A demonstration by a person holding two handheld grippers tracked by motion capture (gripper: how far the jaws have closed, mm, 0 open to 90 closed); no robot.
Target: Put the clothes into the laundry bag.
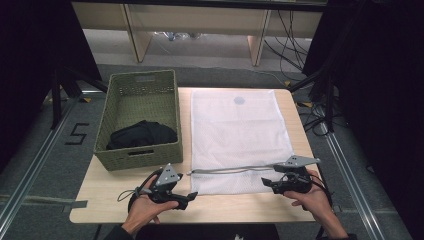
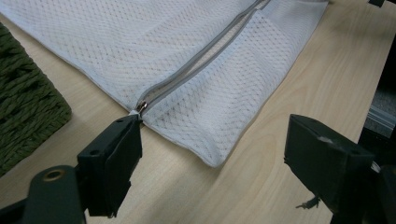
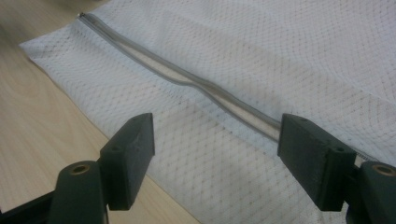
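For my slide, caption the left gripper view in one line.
Open left tongs hover by the zipper pull of a white mesh laundry bag on a wooden table.

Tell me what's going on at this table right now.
A person holds a pair of tongs in each hand over a white mesh laundry bag lying flat on the wooden table. The left tongs are open beside the zipper pull at the bag's near corner; the right tongs are open above the grey zipper farther along. Neither is gripping anything. A green woven basket beside the bag holds a black garment.
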